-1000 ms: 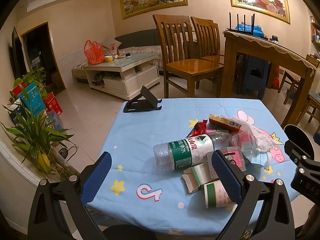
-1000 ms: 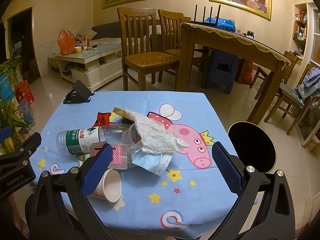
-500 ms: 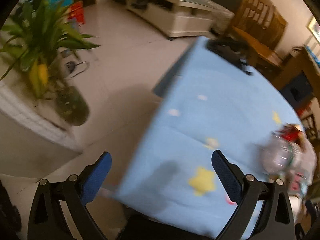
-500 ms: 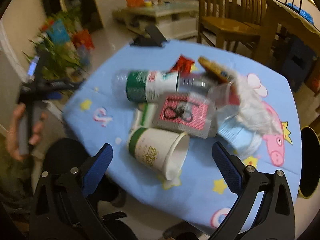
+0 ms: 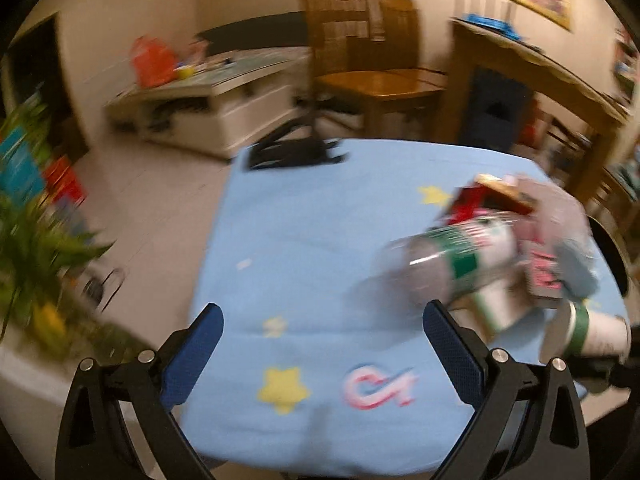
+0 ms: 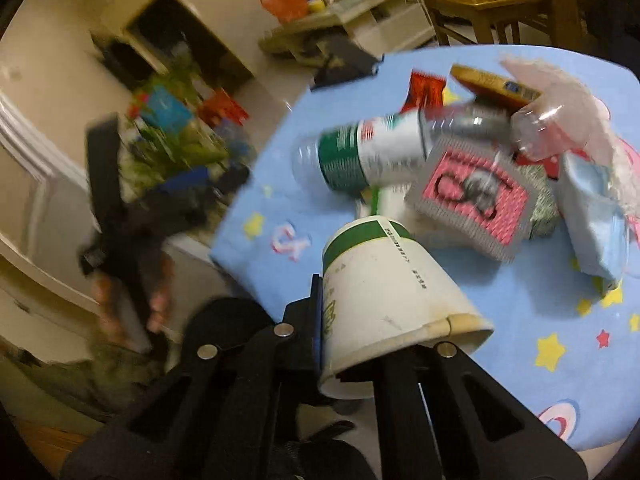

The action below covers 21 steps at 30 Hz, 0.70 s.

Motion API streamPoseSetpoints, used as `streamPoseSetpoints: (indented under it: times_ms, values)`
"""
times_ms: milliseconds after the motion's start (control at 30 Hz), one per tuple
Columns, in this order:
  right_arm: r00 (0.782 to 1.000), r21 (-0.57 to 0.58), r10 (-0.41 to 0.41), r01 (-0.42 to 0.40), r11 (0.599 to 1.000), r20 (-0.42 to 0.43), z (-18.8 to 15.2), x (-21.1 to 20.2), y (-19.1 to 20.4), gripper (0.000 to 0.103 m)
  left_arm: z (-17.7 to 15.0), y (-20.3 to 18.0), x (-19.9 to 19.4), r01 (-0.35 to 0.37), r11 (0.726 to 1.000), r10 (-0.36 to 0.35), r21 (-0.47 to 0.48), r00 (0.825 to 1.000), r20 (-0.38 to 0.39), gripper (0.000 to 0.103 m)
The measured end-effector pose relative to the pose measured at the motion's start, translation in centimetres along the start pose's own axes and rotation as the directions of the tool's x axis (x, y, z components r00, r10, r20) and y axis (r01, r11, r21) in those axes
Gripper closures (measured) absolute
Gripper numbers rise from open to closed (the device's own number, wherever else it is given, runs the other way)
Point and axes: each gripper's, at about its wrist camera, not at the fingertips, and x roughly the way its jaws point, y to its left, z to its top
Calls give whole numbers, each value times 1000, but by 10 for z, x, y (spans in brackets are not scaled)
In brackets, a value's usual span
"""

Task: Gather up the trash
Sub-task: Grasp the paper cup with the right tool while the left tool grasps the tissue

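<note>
A pile of trash lies on the blue tablecloth [image 5: 304, 240]. It holds a clear plastic bottle with a green label [image 6: 372, 156], a pink and grey packet [image 6: 476, 196], a red wrapper [image 6: 426, 86], a blue face mask [image 6: 596, 216] and crumpled tissue. My right gripper [image 6: 384, 320] is shut on a white paper cup with a green band [image 6: 384, 292], held on its side at the table's near edge. The cup also shows at the right of the left wrist view [image 5: 596, 334]. My left gripper [image 5: 320, 344] is open and empty over the cloth, left of the bottle [image 5: 452, 264].
A black phone stand [image 5: 296, 152] sits at the table's far edge. Wooden chairs [image 5: 372, 64] and a dining table [image 5: 536, 68] stand behind. A potted plant [image 5: 36, 248] is on the floor at left. A black round bin rim [image 5: 612, 256] shows at right.
My right gripper has closed on the paper cup, which was lying free in the pile. My left gripper has swung back from the floor and plant toward the table top.
</note>
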Motion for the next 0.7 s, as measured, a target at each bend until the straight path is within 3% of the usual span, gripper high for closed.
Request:
streamPoseSetpoints:
  times_ms: [100, 133, 233, 333, 400, 500, 700]
  values:
    - [985, 88, 139, -149, 985, 104, 10, -38, -28, 99, 13, -22, 0, 50, 996, -52, 70, 999, 17, 6]
    - [967, 107, 198, -216, 970, 157, 11, -55, -38, 99, 17, -32, -5, 71, 993, -74, 97, 997, 26, 6]
    - [925, 143, 260, -307, 941, 276, 10, -110, -68, 99, 26, -65, -21, 132, 977, -145, 167, 987, 70, 6]
    - [902, 195, 184, -277, 941, 390, 4, -159, -107, 99, 34, -117, -19, 205, 947, -224, 249, 973, 51, 6]
    - [884, 243, 122, -254, 936, 452, -3, -183, -136, 99, 42, -153, -9, 220, 928, -238, 302, 971, 24, 6]
    - [859, 287, 72, -248, 925, 508, -16, -208, -164, 99, 66, -199, 20, 331, 907, -317, 262, 944, -94, 6]
    - [844, 309, 81, -280, 909, 530, -31, -214, -200, 98, 110, -250, 72, 317, 942, -291, 110, 935, -202, 6]
